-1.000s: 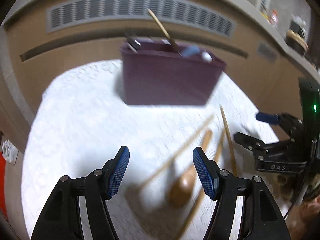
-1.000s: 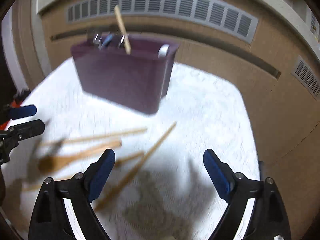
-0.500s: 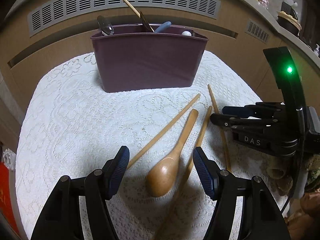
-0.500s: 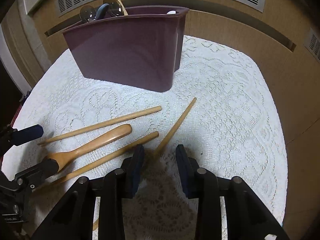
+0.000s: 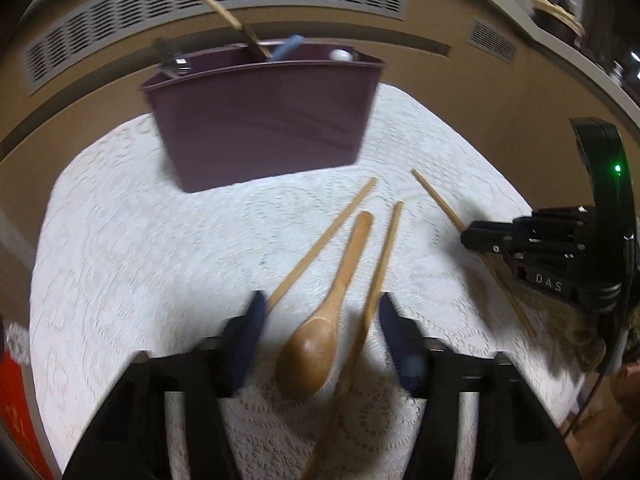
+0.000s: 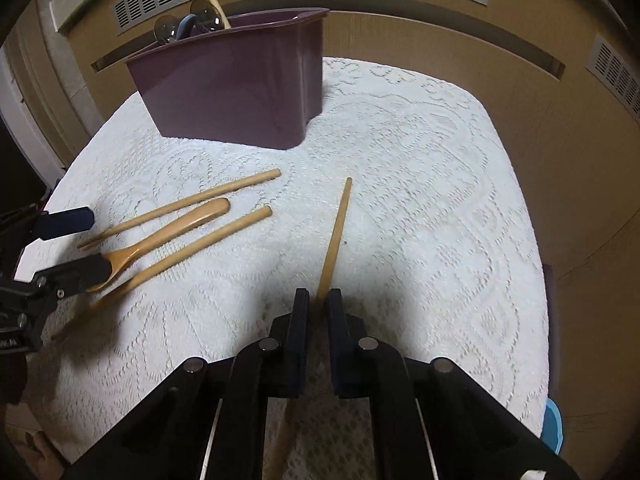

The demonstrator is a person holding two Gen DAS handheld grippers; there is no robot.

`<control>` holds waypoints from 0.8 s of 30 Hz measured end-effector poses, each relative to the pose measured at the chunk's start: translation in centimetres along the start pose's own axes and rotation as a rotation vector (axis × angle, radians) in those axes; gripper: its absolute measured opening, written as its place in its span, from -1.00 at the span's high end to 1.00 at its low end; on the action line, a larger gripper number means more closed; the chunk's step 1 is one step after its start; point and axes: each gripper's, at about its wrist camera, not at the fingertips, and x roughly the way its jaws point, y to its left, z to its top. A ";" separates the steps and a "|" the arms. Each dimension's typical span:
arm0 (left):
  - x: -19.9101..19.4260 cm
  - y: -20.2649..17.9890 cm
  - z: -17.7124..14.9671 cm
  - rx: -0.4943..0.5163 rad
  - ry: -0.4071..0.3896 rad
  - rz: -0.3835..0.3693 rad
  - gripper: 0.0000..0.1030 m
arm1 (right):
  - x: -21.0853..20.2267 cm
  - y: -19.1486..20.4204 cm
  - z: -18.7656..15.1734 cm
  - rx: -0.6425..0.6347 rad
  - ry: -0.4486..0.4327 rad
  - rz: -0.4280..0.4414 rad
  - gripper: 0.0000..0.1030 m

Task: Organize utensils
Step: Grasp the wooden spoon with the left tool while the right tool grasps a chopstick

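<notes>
A purple bin (image 5: 260, 120) (image 6: 240, 88) stands at the back of the lace cloth with several utensils in it. In front of it lie a wooden spoon (image 5: 316, 344) (image 6: 172, 232) and two wooden chopsticks (image 5: 320, 248) (image 5: 384, 256). My left gripper (image 5: 322, 332) (image 6: 76, 244) hangs over the spoon's bowl. Its jaws are closing with the bowl and one chopstick between them, and the pads stand clear of the spoon. My right gripper (image 6: 318, 300) (image 5: 466, 236) is shut on a third chopstick (image 6: 336, 236) (image 5: 440, 204), which points toward the bin.
A white lace cloth (image 6: 420, 200) covers the small table. Brown panels with vent grilles (image 5: 200, 4) rise close behind the bin. A red object (image 5: 16, 412) sits off the left edge. A blue object (image 6: 554, 428) sits off the right edge.
My right gripper closed from wide open onto the lone chopstick. The left jaws narrowed around the spoon's bowl and the left gripper shifted slightly over it.
</notes>
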 end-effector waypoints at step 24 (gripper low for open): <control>6.7 -2.4 5.6 0.169 0.264 -0.034 0.49 | -0.4 -0.4 0.4 0.050 -0.045 0.076 0.82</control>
